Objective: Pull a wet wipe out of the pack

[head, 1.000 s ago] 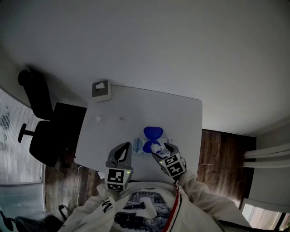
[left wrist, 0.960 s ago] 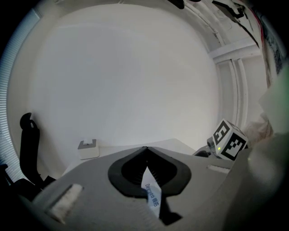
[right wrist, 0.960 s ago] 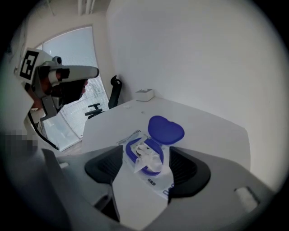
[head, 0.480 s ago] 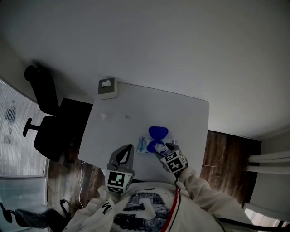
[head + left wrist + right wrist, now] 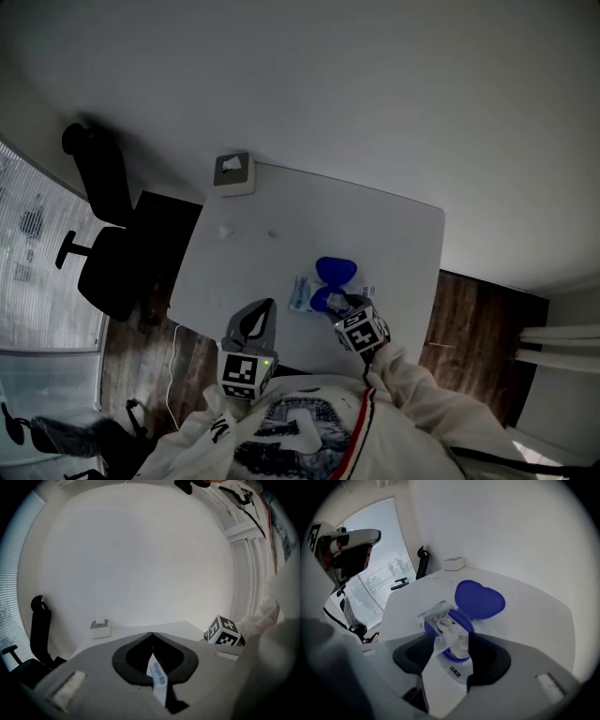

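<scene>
The wet wipe pack (image 5: 300,292) lies near the front of the white table (image 5: 394,244), its blue lid (image 5: 335,270) flipped open. In the right gripper view a crumpled white wipe (image 5: 452,630) sticks up out of the pack's blue opening. My right gripper (image 5: 451,641) points down over it with the tuft between its fingertips. The jaws have just been closing and still stand apart. My left gripper (image 5: 262,314) hovers left of the pack, its tips (image 5: 151,634) together. A printed white strip (image 5: 157,677) sits in its hollow; I cannot tell whether it is pinched.
A small white box (image 5: 233,172) stands at the table's far left corner. Two small scraps (image 5: 225,231) lie on the table's left part. A black office chair (image 5: 103,234) is on the wood floor to the left, by the window blinds (image 5: 28,234).
My right gripper has sunk toward the pack's opening and its jaws have narrowed around the wipe tuft. The left gripper has stayed in place. The head view has shifted slightly.
</scene>
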`<state>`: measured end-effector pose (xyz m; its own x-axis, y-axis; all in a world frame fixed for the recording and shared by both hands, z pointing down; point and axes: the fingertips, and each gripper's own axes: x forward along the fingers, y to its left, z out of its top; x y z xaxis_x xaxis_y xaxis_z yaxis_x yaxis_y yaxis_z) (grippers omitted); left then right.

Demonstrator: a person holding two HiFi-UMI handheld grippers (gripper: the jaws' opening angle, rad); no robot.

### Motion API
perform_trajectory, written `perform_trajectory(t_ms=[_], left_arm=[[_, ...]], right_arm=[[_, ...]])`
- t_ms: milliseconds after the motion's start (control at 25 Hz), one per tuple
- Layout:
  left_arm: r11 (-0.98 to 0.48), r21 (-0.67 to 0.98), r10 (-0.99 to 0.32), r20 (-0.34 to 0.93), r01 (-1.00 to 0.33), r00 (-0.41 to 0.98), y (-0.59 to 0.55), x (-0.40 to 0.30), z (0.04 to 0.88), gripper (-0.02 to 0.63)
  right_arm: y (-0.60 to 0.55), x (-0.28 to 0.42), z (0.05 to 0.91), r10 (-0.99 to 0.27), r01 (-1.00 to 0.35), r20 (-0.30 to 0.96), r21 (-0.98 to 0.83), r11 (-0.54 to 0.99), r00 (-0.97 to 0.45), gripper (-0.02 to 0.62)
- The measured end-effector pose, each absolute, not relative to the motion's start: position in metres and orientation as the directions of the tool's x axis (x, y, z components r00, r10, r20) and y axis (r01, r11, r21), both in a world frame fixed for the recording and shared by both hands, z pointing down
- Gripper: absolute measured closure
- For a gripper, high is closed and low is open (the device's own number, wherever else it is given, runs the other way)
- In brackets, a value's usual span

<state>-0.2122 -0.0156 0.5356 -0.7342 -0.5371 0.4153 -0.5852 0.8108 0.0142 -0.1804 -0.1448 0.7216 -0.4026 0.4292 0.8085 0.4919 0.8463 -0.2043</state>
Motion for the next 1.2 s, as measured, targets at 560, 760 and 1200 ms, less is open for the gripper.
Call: perform_trajectory(t_ms=[560, 760, 1200], left_arm=[[0.835, -0.004, -0.496, 0.431, -0.551, -0.754, -0.011, -0.204, 0.535, 0.601], [0.834, -0.007, -0.494, 0.434, -0.551, -0.753, -0.011, -0.203, 0.536, 0.601], [0.834, -0.001, -0.493, 0.446, -0.551, -0.747, -0.007, -0.199, 0.54, 0.601]], right_arm=[[-0.146, -0.177, 0.726, 0.431, 0.469, 0.806, -0.221, 0.855, -0.405, 0.46], [-0.147, -0.177, 0.728, 0.425, 0.456, 0.807, -0.222, 0.862, -0.41, 0.502], [-0.147, -0.176, 0.726, 0.41, 0.422, 0.809, -0.224, 0.878, -0.422, 0.556]])
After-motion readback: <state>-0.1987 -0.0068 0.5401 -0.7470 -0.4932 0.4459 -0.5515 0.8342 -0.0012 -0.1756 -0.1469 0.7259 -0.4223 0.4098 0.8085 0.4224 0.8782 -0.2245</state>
